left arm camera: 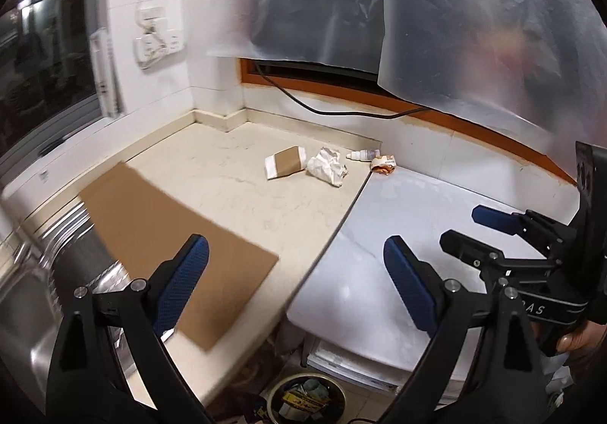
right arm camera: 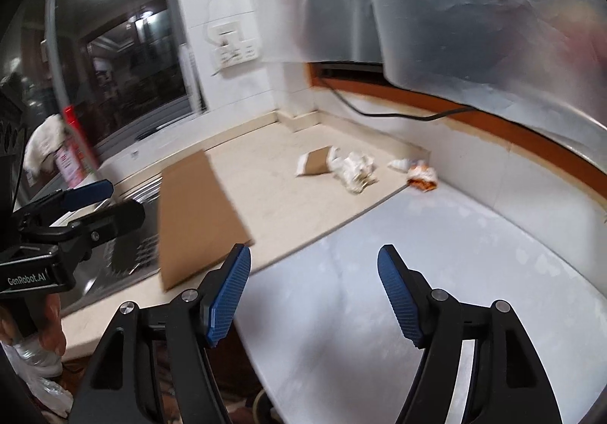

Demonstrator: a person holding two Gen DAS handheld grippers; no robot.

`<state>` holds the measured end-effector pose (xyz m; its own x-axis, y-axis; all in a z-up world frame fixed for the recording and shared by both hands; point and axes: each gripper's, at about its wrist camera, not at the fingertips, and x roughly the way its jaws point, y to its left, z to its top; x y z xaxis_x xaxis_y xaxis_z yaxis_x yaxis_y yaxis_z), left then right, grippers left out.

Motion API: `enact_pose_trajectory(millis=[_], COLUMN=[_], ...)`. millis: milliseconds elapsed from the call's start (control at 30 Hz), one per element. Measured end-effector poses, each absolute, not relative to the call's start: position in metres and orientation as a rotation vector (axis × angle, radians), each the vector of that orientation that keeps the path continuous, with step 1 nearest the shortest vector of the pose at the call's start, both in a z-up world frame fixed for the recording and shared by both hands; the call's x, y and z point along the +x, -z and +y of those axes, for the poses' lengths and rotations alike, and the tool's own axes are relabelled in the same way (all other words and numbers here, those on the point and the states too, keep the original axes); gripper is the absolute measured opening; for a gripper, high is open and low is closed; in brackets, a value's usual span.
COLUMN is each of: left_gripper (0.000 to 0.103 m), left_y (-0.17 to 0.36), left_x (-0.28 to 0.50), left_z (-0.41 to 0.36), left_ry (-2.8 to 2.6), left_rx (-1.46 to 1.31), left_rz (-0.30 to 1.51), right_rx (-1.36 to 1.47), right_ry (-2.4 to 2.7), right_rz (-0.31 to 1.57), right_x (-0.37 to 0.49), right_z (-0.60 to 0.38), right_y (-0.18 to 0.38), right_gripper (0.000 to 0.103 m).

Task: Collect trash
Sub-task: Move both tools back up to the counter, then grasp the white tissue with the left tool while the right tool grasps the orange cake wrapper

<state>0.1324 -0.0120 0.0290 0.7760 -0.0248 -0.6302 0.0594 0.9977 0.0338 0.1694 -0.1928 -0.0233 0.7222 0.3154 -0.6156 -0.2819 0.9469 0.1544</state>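
Near the counter's (left arm camera: 235, 173) back edge lay the trash: a brown-and-white paper sleeve (left arm camera: 285, 167), a crumpled white wrapper (left arm camera: 327, 167) just beside it, a small dropper bottle (left arm camera: 362, 154) close to the back wall, and an orange-stained wrapper (left arm camera: 384, 163) at the seam where the beige top met a white surface (left arm camera: 436, 234). A flat cardboard sheet (left arm camera: 167, 245) lay along the front left part, one corner jutting over the steel sink (left arm camera: 34, 302). A black cable (left arm camera: 341, 111) ran along the back wall beneath a translucent plastic sheet (left arm camera: 474, 25) hanging from above. Below the front edge stood a bin (left arm camera: 307, 401) with scraps in it.

Left tongs (left arm camera: 296, 283) hovered above the front edge with blue pads spread wide, nothing between them and touching nothing. Right tongs (right arm camera: 315, 295) hung over the white surface, also gaping wide and empty. All the trash lay well apart from both.
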Motion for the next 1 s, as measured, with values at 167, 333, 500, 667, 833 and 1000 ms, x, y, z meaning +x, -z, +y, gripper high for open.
enact_pose_trajectory(millis=[167, 333, 500, 667, 833, 1000], left_gripper=[0.092, 0.092, 0.092, 0.092, 0.092, 0.092], left_y=[-0.02, 0.001, 0.04, 0.081, 0.109, 0.124], left_x=[0.204, 0.284, 0.356, 0.415, 0.451, 0.465], left_z=[-0.002, 0.0, -0.007, -0.013, -0.015, -0.015], left_ry=[0.133, 0.227, 0.292, 0.305, 0.3, 0.294], left_rx=[0.07, 0.058, 0.023, -0.032, -0.104, -0.124], left_rz=[0.72, 0.762, 0.833, 0.91, 0.965, 0.974], right_rx=[0.072, 0.124, 0.269, 0.353, 0.405, 0.416], right_ry=[-0.217, -0.084, 0.022, 0.1, 0.168, 0.2], right_rz=[0.696, 0.718, 0.747, 0.75, 0.76, 0.781], right_x=[0.223, 0.289, 0.36, 0.41, 0.45, 0.481], right_z=[-0.19, -0.199, -0.222, -0.241, -0.252, -0.261], right_y=[0.032, 0.057, 0.094, 0.124, 0.151, 0.171], right_gripper=[0.071, 0.071, 0.071, 0.071, 0.071, 0.071])
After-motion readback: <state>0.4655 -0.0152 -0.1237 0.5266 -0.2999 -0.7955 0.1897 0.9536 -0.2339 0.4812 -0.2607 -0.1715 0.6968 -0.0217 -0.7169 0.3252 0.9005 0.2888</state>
